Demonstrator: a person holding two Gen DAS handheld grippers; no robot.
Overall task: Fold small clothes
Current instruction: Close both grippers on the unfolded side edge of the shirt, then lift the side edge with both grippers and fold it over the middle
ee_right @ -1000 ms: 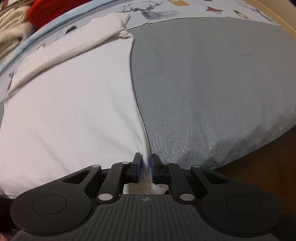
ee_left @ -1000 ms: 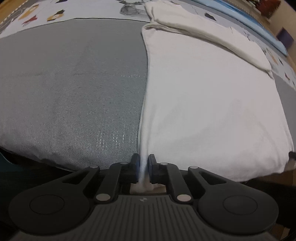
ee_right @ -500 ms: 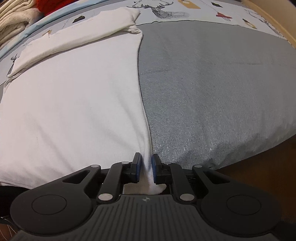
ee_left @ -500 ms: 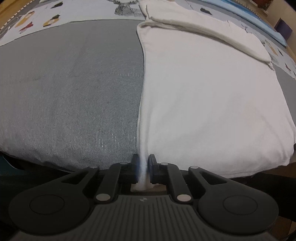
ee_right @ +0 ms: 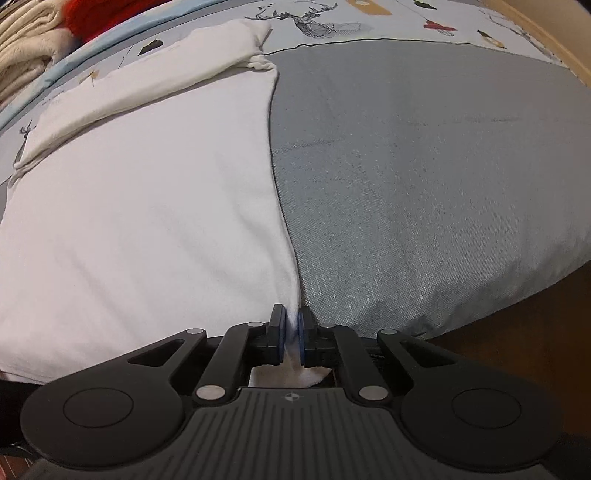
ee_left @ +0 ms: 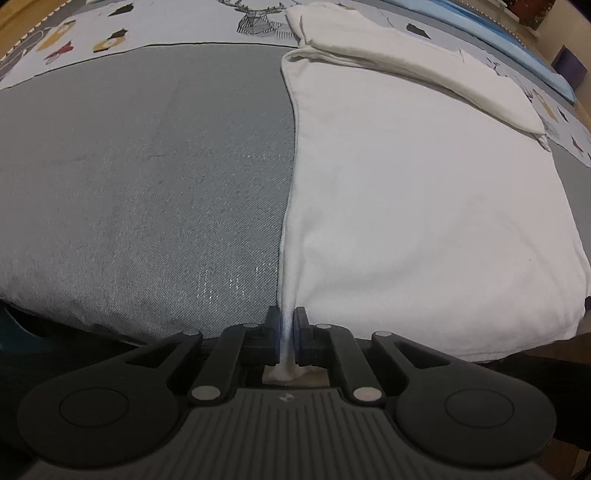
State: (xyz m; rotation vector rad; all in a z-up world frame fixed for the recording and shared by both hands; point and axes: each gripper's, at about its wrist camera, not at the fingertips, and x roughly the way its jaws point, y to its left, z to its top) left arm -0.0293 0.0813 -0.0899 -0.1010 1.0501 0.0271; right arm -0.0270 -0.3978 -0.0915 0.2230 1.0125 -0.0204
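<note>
left gripper (ee_left: 284, 332): jaws nearly closed, pinching near-left corner of white garment (ee_left: 424, 221); cloth tuft pokes out behind the pads. Opened a hair just now, cloth between jaws.
right gripper (ee_right: 291, 334): jaws nearly closed too, pinching near-right corner of same garment (ee_right: 147, 221); cloth bunched behind pads.
garment loc: lies flat on grey cushion (ee_left: 147, 184), near hem at cushion's front edge, both near corners held. Covers approx half the cushion width in each view.
far end: a band of cloth (ee_left: 406, 66) lies folded over across the top, prob sleeve or top part turned in; can't tell which.
progress: judged early-mid. Garment spread + smoothed, one far fold seems in place. Main fold not yet done.
left to do: likely lift near hem and bring it toward far end, then tidy; other clothes after, if any.
counts: grippers 2; white garments on cushion 1; grey cushions 1; printed sheet (ee_right: 388, 18) under cushion 1.
bg pile: cream + red textiles (ee_right: 33, 48) at far left in right wrist view, number unclear, blurred.
risk: thin pinch at corners, cloth could slip on lift.
</note>
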